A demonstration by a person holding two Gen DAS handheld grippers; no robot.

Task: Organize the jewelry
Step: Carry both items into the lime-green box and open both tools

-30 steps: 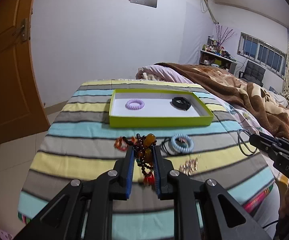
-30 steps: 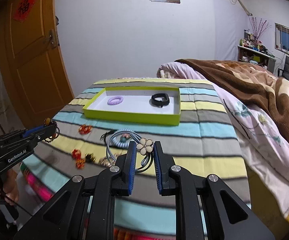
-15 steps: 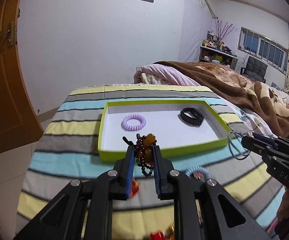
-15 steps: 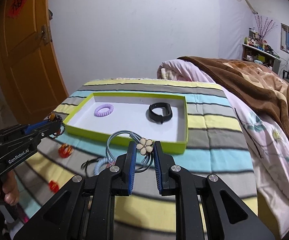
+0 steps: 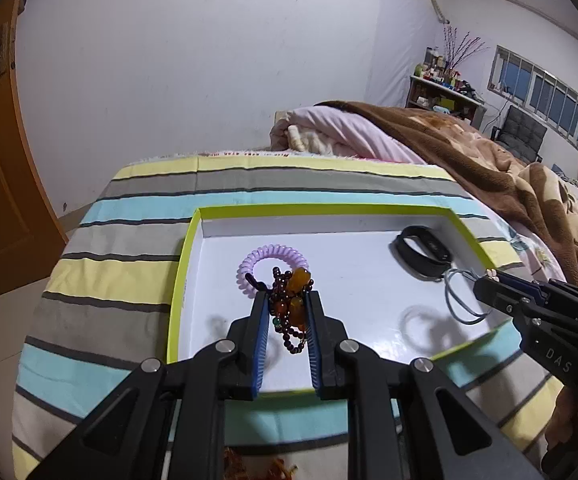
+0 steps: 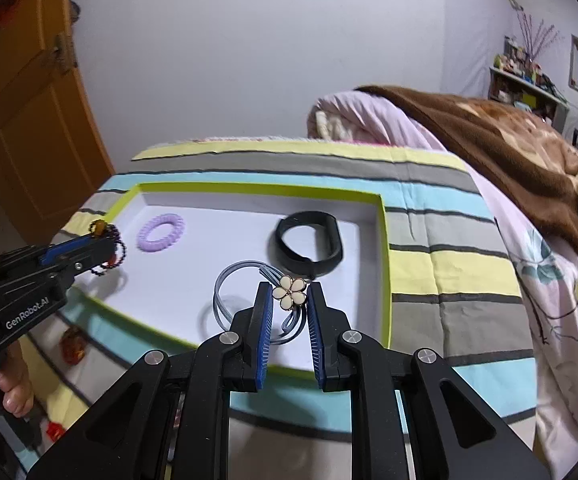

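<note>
Centrally, the green-rimmed tray [image 5: 177, 276] with a white floor serves as landmark on the striped cloth [image 5: 121, 280]. Left gripper [image 5: 287, 300]: jaws pinching a dark beaded bracelet [image 5: 289, 312] with amber stones, which dangles between the blue pads above the tray's near-left floor. Right gripper [image 6: 289, 296]: jaws clamped on a grey hair tie [image 6: 229, 284] at its cream flower charm [image 6: 290, 292], loops hanging above the tray's near-right floor. Lying inside the tray: a lilac coil hair tie [image 6: 160, 231] toward the left side, a black wristband [image 6: 309, 246] toward the right. Outside the tray's near-left edge, small orange-red trinkets [image 6: 72, 348] rest on the cloth.
</note>
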